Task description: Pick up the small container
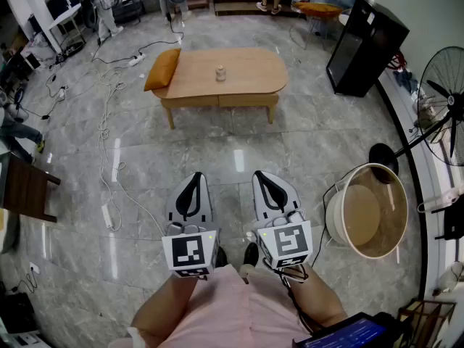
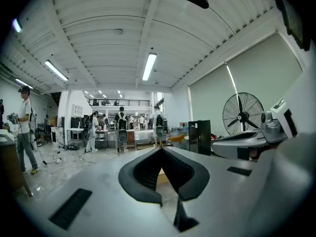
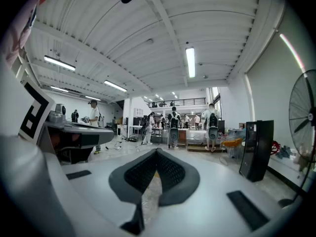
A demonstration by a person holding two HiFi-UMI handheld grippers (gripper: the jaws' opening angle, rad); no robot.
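The small container [image 1: 220,72] is a pale little jar standing near the middle of an oval wooden coffee table [image 1: 254,75], far ahead of me across the floor. Both grippers are held low and close to my body, side by side, pointing toward the table. My left gripper [image 1: 196,177] is shut with nothing in it, its jaws meeting at the tip [image 2: 161,148]. My right gripper [image 1: 259,175] is likewise shut and empty [image 3: 157,150]. The container does not show in either gripper view.
An orange cushion [image 1: 162,69] lies on the table's left end. A black cabinet [image 1: 366,46] stands at the right, with a standing fan [image 1: 444,104] and a round tub [image 1: 370,209] nearer. A dark wooden stool [image 1: 25,187] is at the left. Cables [image 1: 109,129] trail over the grey tiled floor.
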